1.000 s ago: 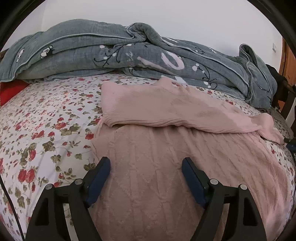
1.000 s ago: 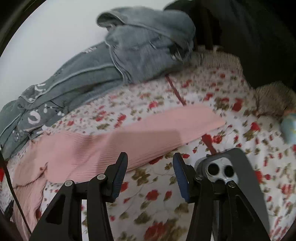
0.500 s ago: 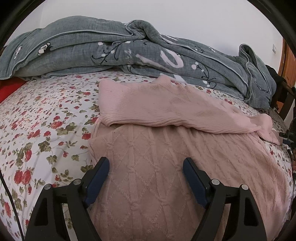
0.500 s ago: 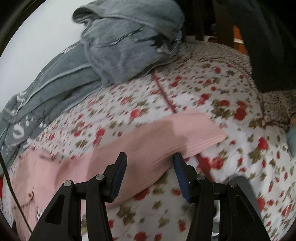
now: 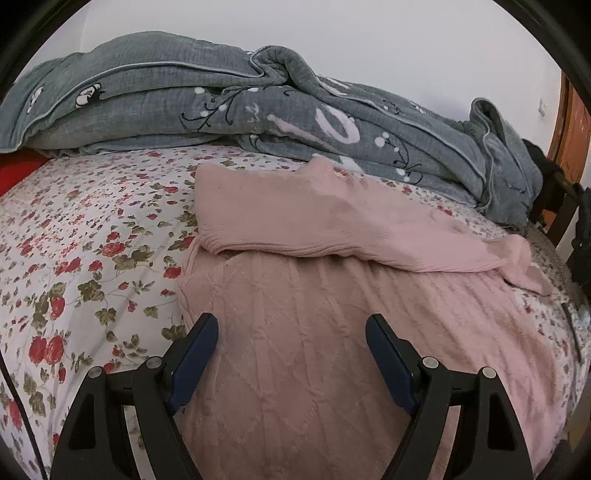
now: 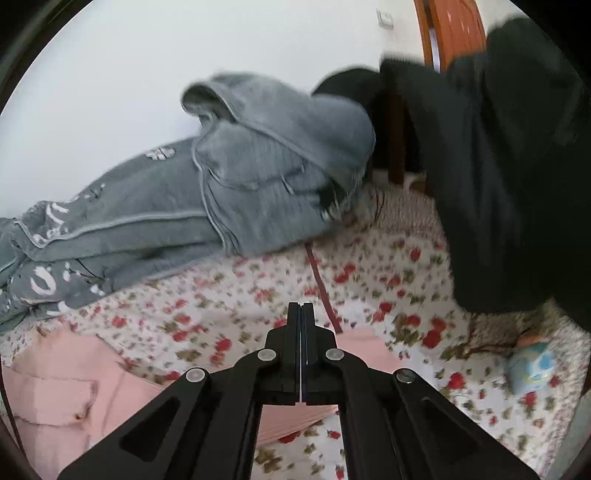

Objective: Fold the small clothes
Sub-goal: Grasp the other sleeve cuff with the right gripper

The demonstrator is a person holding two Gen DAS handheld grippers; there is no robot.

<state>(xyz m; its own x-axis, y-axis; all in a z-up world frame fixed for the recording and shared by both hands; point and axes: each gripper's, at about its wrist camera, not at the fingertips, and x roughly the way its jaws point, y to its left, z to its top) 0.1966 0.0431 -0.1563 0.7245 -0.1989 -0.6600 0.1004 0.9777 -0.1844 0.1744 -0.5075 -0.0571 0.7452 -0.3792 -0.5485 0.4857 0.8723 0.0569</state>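
Note:
A pink knit sweater (image 5: pixel 295 369) lies flat on the floral bed sheet (image 5: pixel 74 258), with one ribbed sleeve (image 5: pixel 295 221) folded across its upper part. My left gripper (image 5: pixel 291 319) hovers open over the sweater's body, and nothing sits between its blue pads. My right gripper (image 6: pixel 301 306) has its jaws pressed together on the end of the other sleeve (image 6: pixel 365 343). That sleeve comes out on both sides of the fingers and looks raised off the sheet. The sweater's body (image 6: pixel 55 387) shows at the lower left of the right wrist view.
A rumpled grey quilt (image 5: pixel 221 103) runs along the wall behind the sweater, its end (image 6: pixel 240 192) near the right gripper. Dark clothing (image 6: pixel 498 166) hangs at the right by a wooden door (image 6: pixel 454 29). A small blue ball (image 6: pixel 532 369) lies on the sheet.
The right gripper's jaws went from open around the sleeve end to fully closed, and it rose and tipped upward. The phone seen beside it earlier is out of view. The left gripper stayed put.

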